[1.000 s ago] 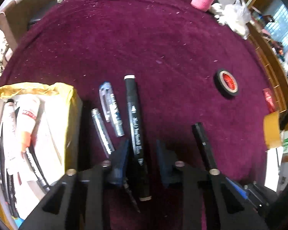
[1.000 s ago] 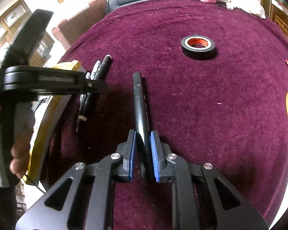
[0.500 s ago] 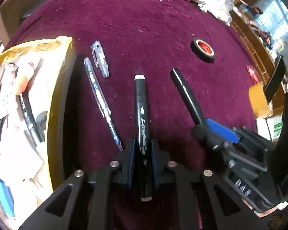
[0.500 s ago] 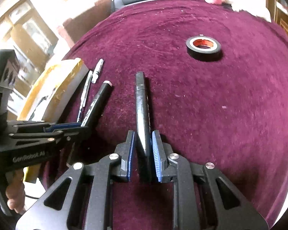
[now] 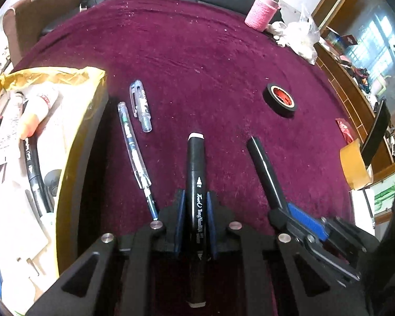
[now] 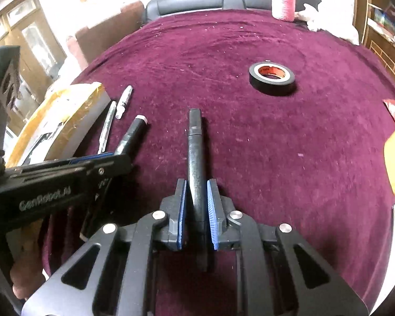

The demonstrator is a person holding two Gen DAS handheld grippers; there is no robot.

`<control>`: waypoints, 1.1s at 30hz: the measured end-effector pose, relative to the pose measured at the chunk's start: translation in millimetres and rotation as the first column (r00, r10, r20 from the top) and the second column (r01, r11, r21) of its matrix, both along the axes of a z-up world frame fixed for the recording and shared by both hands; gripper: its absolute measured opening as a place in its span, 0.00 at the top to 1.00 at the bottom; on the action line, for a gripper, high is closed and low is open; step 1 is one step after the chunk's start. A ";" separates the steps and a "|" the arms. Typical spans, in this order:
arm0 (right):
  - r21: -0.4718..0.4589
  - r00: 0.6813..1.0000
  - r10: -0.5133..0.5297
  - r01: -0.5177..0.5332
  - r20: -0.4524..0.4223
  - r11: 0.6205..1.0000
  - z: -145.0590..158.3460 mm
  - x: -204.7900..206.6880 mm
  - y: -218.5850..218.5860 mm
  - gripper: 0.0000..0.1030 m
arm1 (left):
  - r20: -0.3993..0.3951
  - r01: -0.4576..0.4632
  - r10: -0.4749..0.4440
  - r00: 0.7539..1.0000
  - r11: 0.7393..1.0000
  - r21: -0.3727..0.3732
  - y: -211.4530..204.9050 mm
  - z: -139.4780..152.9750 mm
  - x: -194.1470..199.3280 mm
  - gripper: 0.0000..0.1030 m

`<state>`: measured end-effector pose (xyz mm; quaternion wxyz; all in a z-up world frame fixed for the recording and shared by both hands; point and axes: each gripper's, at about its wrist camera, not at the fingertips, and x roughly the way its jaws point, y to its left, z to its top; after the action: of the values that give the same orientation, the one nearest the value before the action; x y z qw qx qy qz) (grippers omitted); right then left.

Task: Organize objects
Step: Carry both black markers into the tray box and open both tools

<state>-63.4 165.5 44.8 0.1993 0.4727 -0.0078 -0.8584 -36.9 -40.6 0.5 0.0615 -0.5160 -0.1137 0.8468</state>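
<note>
maroon cloth table. left gripper pinching marker, right gripper pinching pen. box partly filled; two clear pens, tape not yet sorted.

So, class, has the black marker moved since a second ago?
Yes. The black marker, shut in the left gripper, has shifted right, away from the clear pen.

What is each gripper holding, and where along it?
Left gripper: black marker, near its rear end. Right gripper: black pen, around its rear half.
</note>
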 end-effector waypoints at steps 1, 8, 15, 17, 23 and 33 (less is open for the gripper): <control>-0.003 1.000 -0.002 0.002 0.003 1.000 0.3 2.9 0.5 0.85 | -0.004 0.008 -0.009 1.000 1.000 -0.020 2.4 0.5 2.6 0.87; -0.074 0.999 0.003 0.000 0.046 0.997 -0.1 26.7 10.4 0.86 | 0.012 0.056 -0.056 0.998 0.998 0.000 14.7 6.3 33.3 0.86; -0.212 0.996 0.053 -0.037 0.071 0.977 9.2 58.7 14.5 0.86 | -0.030 0.048 -0.046 0.998 0.997 0.056 -1.1 29.9 75.7 0.86; -0.213 0.996 0.070 -0.057 0.051 0.975 16.8 69.3 9.5 0.86 | -0.048 0.043 -0.039 0.998 0.997 0.070 -7.2 38.2 85.5 0.86; -0.237 0.988 0.157 -0.154 -0.010 0.959 44.1 93.4 -14.6 0.86 | -0.100 0.000 0.013 0.995 0.992 0.128 -41.4 63.1 110.9 0.86; -0.235 0.965 0.261 -0.257 -0.016 0.937 60.0 98.7 -59.0 0.86 | -0.146 -0.166 0.188 0.971 0.975 0.148 -130.3 86.6 131.2 0.86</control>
<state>35.3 106.6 104.7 0.3650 0.4494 -0.0486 -0.8139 94.3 -171.0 87.1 0.0292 -0.4293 -0.2112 0.8776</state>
